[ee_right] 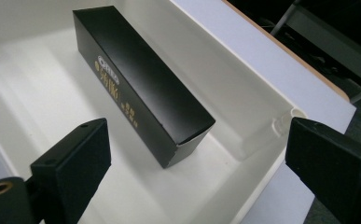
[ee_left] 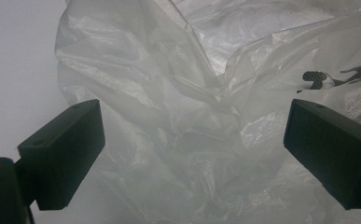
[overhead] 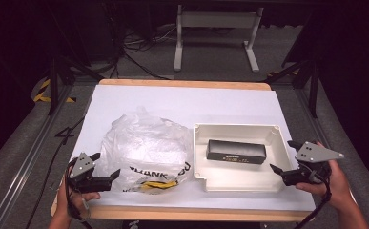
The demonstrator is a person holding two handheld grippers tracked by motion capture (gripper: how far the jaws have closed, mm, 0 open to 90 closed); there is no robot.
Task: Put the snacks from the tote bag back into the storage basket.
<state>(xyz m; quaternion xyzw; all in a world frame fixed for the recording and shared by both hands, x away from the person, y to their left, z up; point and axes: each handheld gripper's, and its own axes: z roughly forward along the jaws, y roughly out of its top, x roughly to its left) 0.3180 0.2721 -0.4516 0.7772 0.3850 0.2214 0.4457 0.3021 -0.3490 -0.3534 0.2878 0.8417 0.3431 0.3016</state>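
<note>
A long black box [overhead: 236, 151] [ee_right: 141, 84] with gold print lies flat inside a white plastic tray [overhead: 268, 183] [ee_right: 243, 74] at the right of the table. A crumpled clear plastic bag [overhead: 144, 148] [ee_left: 187, 93] with black lettering lies at the left. My right gripper [overhead: 283, 156] [ee_right: 194, 163] is at the tray's right edge, open, pointing at the box's near end without touching it. At the bag's left edge my left gripper [overhead: 105, 165] [ee_left: 192, 154] is open too, its black jaws standing either side of the bag's folds, apart from them.
A white sheet [overhead: 182, 102] covers the wooden table [overhead: 182, 84], whose edges run close to both hands. Something yellow [overhead: 159, 184] shows through the bag near the front edge. A grey table frame [overhead: 215, 33] and cables stand on the floor beyond.
</note>
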